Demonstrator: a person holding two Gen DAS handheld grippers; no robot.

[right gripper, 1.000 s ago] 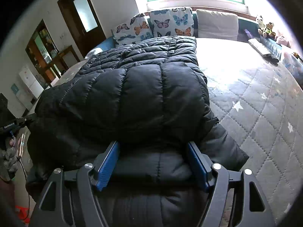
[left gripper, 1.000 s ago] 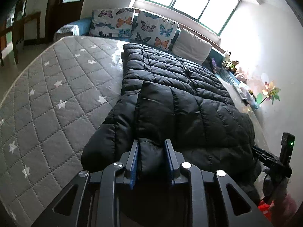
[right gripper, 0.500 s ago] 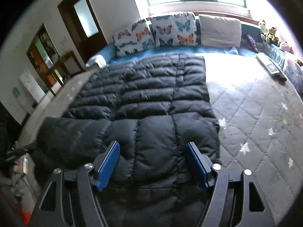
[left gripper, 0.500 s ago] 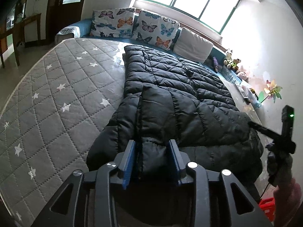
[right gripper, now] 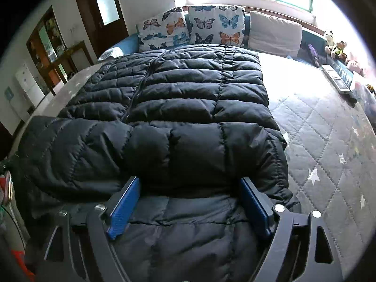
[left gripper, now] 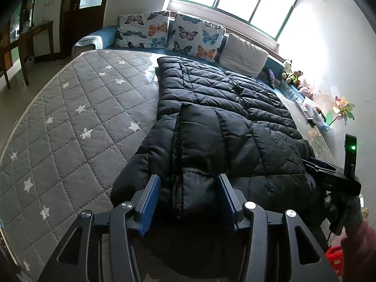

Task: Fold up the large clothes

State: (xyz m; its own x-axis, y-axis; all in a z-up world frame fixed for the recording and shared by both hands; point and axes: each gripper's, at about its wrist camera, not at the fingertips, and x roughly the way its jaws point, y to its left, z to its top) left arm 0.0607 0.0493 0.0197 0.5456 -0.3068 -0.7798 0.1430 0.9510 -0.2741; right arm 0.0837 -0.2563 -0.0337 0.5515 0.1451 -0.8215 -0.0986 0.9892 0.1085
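Jacket (left gripper: 218, 122): a black puffer coat, spread lengthwise down the middle of the mattress (left gripper: 70, 122), its far end near the head edge by the pillows and its near end at the foot edge under both grippers.
Fold so far: both sleeves lie turned in across the chest, so the coat makes a long narrow block; this looks like the set-up for folding it end over end.
Left gripper (left gripper: 189, 196): its jaws are opening; a bulge of sleeve sits between the blue pads, which look to have come off the cloth, so the hold seems released.
Right gripper (right gripper: 189, 202): its jaws are opening and stand wide; the coat's padded near end lies between them, with no clear pinch on it.
Why placed so: the cloth is let down at the near edge so the turned-in sleeves stay flat where they lie.
Pillows (right gripper: 190, 27): two butterfly prints and a plain one (right gripper: 273, 33) line the head edge, just beyond the coat's far end.
Toys (right gripper: 336, 44): soft toys and a remote (right gripper: 334, 78) sit along the right edge, well apart from the coat.
In the way: nothing lies on the coat; the puffy filling may spring the sleeves open, and the pillows leave little room past the far end.
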